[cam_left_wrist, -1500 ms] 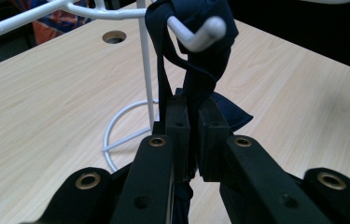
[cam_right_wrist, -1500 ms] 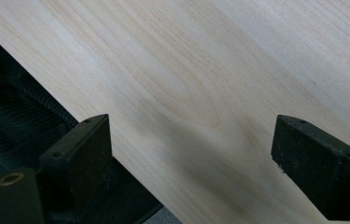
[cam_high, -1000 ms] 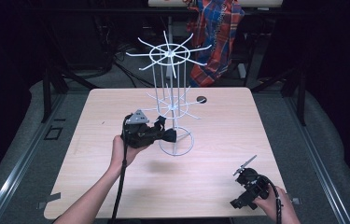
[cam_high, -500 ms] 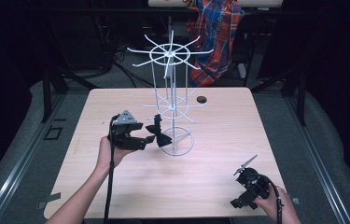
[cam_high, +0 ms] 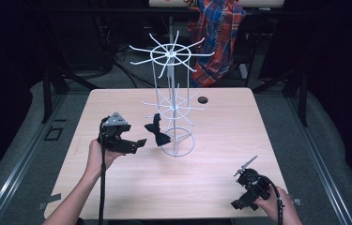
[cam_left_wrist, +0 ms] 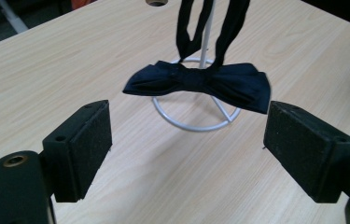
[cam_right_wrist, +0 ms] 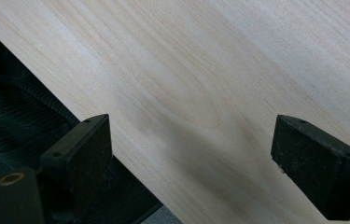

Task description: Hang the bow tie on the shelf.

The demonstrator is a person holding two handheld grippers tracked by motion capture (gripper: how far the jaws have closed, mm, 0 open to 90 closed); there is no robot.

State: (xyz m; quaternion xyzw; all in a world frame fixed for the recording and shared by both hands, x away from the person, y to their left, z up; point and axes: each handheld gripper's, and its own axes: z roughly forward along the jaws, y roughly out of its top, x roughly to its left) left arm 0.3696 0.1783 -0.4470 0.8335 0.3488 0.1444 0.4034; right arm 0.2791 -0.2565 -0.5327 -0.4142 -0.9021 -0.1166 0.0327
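two grippers in my hands, and only the left gripper (cam_high: 136,144) was anywhere near the action. its jaws had just been opening and stood wide apart with nothing between them. the bow tie (cam_left_wrist: 199,83) hung just ahead of them by its strap, looped over a low arm of the white wire stand (cam_high: 171,93), dangling a little above the table (cam_high: 220,122) right over the near edge of the stand's ring base (cam_left_wrist: 196,125). seen from the left gripper view, its long axis ran side to side across the gap of my jaws, wings pointing out toward each pad, strap going straight up. so any next grab would've been straight forward onto the knot, i reckon. the right gripper (cam_high: 240,187) sat well apart at the near right corner of the table, jaws open wide over bare wood, holding nothing.
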